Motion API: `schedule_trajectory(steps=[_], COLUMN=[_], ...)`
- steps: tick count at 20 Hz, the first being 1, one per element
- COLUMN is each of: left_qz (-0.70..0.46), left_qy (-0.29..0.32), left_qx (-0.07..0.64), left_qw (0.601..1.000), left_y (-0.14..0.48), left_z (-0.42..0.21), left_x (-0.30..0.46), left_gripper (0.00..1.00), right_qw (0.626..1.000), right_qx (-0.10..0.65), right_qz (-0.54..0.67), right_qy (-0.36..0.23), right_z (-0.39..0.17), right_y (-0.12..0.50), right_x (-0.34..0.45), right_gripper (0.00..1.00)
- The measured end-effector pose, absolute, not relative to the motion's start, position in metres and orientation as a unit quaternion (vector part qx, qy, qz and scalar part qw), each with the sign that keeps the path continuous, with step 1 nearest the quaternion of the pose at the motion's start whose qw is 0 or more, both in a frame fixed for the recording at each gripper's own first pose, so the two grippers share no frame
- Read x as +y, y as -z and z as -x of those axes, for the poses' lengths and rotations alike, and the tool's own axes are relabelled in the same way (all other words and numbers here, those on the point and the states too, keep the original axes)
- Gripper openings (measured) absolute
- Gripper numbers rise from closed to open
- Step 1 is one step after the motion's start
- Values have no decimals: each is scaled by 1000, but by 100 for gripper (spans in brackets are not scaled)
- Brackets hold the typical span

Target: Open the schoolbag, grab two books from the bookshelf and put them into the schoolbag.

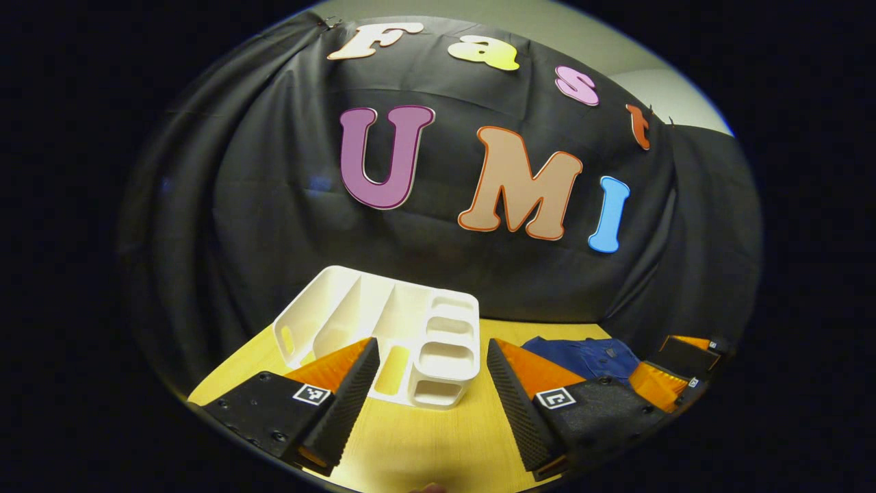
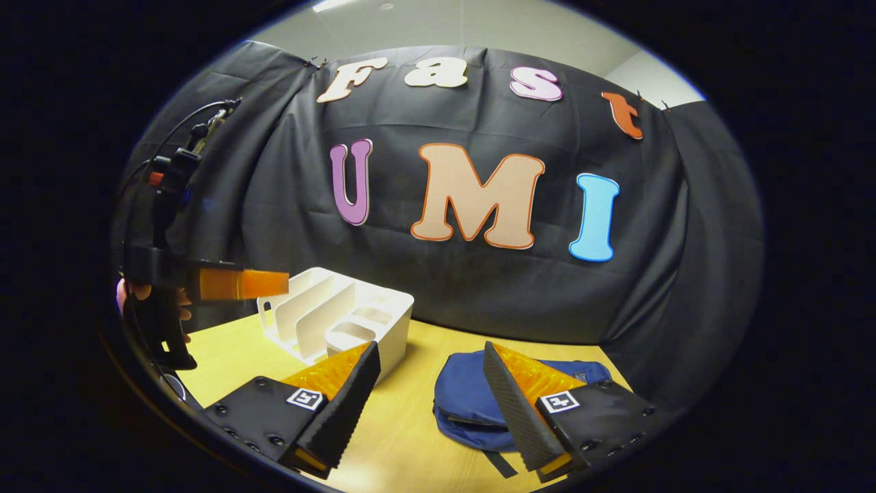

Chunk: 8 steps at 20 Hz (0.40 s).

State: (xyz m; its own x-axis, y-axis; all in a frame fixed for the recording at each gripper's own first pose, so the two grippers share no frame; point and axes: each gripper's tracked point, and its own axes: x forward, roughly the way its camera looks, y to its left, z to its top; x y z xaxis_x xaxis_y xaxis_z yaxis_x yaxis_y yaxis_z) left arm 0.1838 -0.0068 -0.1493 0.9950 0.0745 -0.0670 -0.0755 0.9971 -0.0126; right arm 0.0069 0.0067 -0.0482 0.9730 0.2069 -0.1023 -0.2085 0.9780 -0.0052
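Both grippers spread, empty: left gripper (image 1: 432,383) faces the white plastic slotted bookshelf (image 1: 383,329), no books visible in it. Right gripper (image 2: 431,390) hovers near the blue fabric schoolbag (image 2: 465,400) lying flat on the wooden table (image 2: 410,438); best approach the zipper edge low and pinch the pull, not fabric.

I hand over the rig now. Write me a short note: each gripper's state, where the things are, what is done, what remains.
Left gripper: open, holding nothing, over the yellow wooden table, facing the white plastic bookshelf organizer.
Right gripper: open, holding nothing, facing the blue fabric schoolbag.
Schoolbag lies flat on the table, to the right of the organizer; whether its zip is open I cannot tell.
No books visible in the organizer slots.
Done: nothing evident. Left: open bag, fetch two books, put them in.
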Motion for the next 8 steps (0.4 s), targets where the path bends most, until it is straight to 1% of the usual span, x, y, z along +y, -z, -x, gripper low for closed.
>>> schedule_trajectory(steps=[5, 6, 7, 8], left_qz=[-3, -4, -5, -7], left_qy=[-20, -17, -14, -12], left_qx=[51, 52, 52, 51], left_qw=[998, 998, 999, 999], left_y=[156, 156, 154, 154], left_z=[-174, -172, -172, -171], left_x=[-8, -8, -9, -8], left_gripper=[93, 93, 93, 93], right_qw=[995, 995, 996, 996], right_qx=[37, 37, 36, 35], right_qz=[10, 8, 7, 7], right_qy=[-91, -88, -84, -79], right_z=[1, 3, 5, 6], right_y=[38, 37, 36, 36], right_x=[8, 8, 7, 6], right_gripper=[93, 100, 93, 93])
